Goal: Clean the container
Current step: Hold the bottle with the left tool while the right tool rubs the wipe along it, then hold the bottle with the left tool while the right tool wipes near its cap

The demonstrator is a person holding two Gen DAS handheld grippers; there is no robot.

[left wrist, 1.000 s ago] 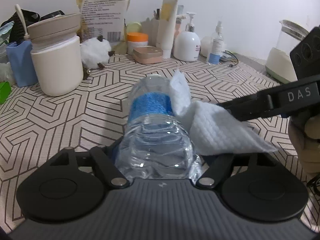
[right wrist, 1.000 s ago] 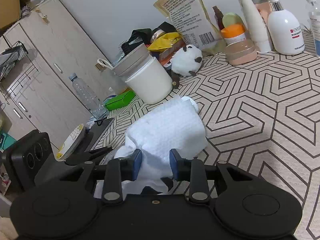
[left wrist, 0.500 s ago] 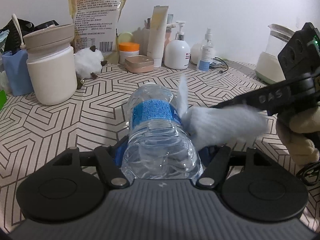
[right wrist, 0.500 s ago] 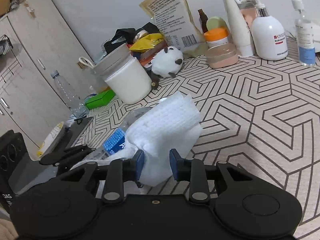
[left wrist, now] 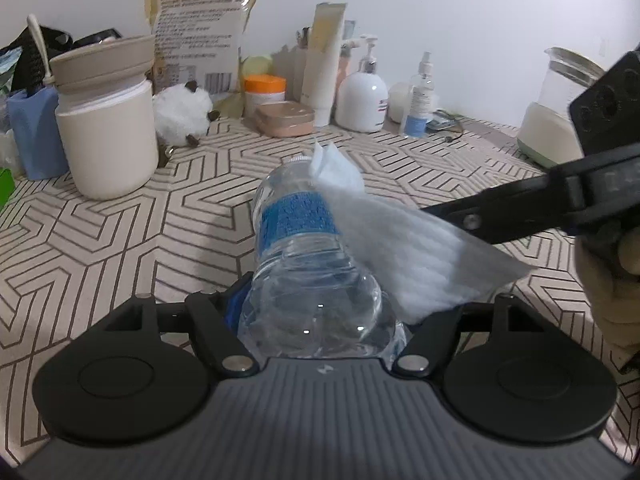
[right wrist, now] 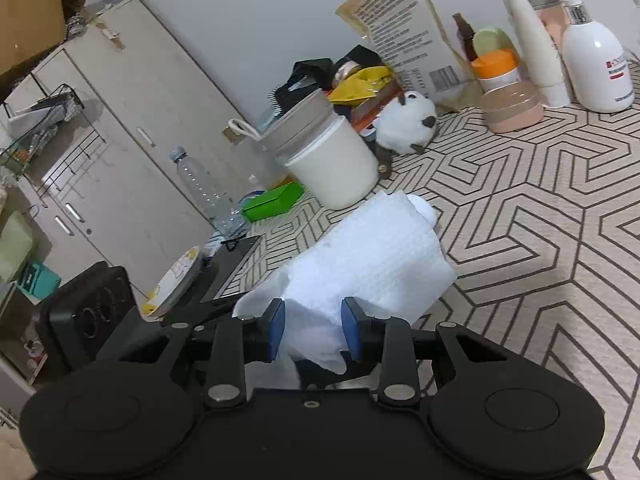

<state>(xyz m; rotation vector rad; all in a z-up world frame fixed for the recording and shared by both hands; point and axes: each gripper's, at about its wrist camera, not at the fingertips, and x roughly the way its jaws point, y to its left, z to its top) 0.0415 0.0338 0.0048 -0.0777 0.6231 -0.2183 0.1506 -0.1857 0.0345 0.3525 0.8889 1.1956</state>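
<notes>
Over the patterned table [left wrist: 120, 240], the cleaning looks to be in mid-wipe rather than finished. The left gripper [left wrist: 318, 332] clamps the base of the bottle [left wrist: 304, 256], which points away from it above the tabletop; its jaws are easing apart a little, yet the pads press the plastic on both sides. The right gripper [right wrist: 312, 330] pinches a bunched end of the wipe [right wrist: 372, 256], jaws loosening slightly with the wad between them. The sheet lies against the bottle's right flank and shoulder, so that side is being rubbed. I'd judge the left flank, the neck and the base in the clamp remain to be done; how clean any part is, I cannot tell.

The bottle is clear, thin, ribbed plastic with a blue label band [left wrist: 298, 220], likely to dent under a hard squeeze. The wipe is white, soft, embossed in a fine quilted grain, and drapes loosely.
</notes>
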